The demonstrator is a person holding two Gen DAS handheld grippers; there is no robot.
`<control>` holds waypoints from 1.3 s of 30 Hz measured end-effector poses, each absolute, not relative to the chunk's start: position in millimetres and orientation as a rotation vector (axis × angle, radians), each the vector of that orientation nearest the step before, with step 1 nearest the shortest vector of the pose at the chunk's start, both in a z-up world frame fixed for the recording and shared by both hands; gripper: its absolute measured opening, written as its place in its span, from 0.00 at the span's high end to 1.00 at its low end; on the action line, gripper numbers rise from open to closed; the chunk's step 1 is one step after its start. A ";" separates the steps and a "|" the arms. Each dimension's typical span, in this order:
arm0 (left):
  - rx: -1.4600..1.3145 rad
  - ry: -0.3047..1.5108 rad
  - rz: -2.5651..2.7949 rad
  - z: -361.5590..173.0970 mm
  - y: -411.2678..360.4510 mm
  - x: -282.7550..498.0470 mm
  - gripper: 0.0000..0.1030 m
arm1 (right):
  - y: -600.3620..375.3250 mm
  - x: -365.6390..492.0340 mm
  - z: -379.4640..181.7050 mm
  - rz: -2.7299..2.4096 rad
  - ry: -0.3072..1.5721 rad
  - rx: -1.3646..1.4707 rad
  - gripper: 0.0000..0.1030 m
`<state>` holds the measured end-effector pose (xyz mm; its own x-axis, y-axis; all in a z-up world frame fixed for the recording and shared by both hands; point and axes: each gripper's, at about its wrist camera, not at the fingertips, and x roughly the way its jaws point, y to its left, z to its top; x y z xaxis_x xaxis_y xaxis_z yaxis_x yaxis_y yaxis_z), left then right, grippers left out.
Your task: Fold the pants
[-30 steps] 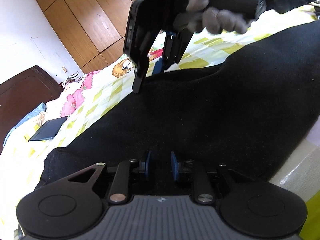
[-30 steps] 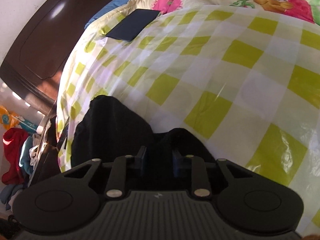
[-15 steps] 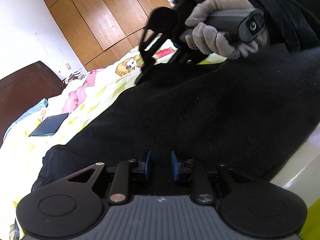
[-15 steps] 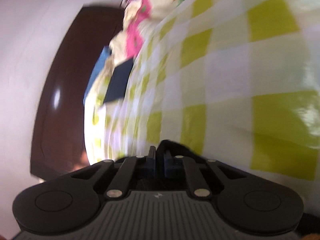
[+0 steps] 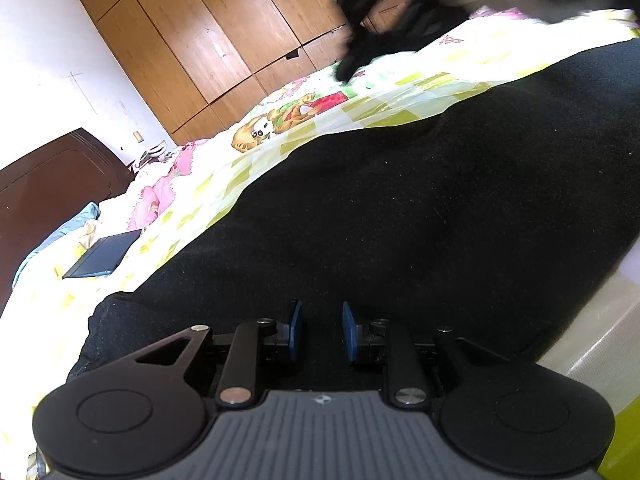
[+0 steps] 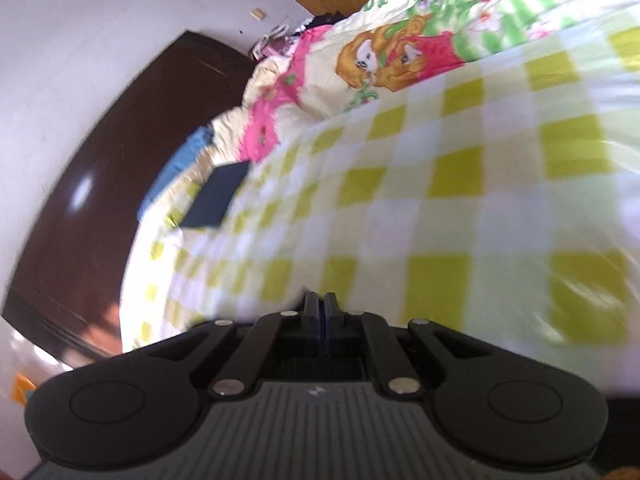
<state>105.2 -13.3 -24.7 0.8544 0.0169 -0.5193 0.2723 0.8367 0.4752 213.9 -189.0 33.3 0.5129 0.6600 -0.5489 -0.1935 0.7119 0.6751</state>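
Room: a bedroom; bed [image 5: 208, 196] under a yellow-checked sheet, wooden wardrobe [image 5: 208, 40] behind.
Left view: my left gripper [image 5: 320, 332] sits low over the black pants [image 5: 420, 208], blue pads parted, gripping nothing.
Right view: my right gripper [image 6: 321, 316] has its pads pressed together over bare sheet; no cloth shows between them.
Step advice: I judge I should pinch the near hem squarely, then lift evenly.
Pants: dark, fuzzy, spread flat across the bed.
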 end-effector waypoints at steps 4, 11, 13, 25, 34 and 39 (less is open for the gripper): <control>0.579 0.533 -0.137 -25.8 -15.3 103.5 0.65 | -234.6 160.7 2.1 0.385 0.976 0.590 0.94; 0.635 0.538 -0.109 -26.1 -25.3 100.4 0.65 | -328.2 114.6 2.7 0.023 0.860 0.547 0.93; 0.678 0.534 -0.094 -24.5 -31.8 99.4 0.65 | -330.9 108.1 13.7 0.057 0.829 0.518 0.93; 0.807 0.561 -0.114 -17.6 -50.2 100.2 0.61 | -370.5 94.2 -17.7 -0.030 0.808 0.619 1.00; 0.829 0.512 -0.211 -3.7 -84.9 94.5 0.61 | -475.6 -12.3 -0.7 -0.302 0.671 0.693 0.93; 0.884 0.459 -0.316 -1.5 -127.0 93.3 0.60 | -496.3 -54.2 3.5 -0.311 0.603 0.807 0.89</control>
<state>93.3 -127.0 -1.5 0.8584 -0.0764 -0.5072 0.4463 0.5984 0.6654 -54.2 -496.3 3.5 0.7907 -0.0349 -0.6112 0.4776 0.6597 0.5803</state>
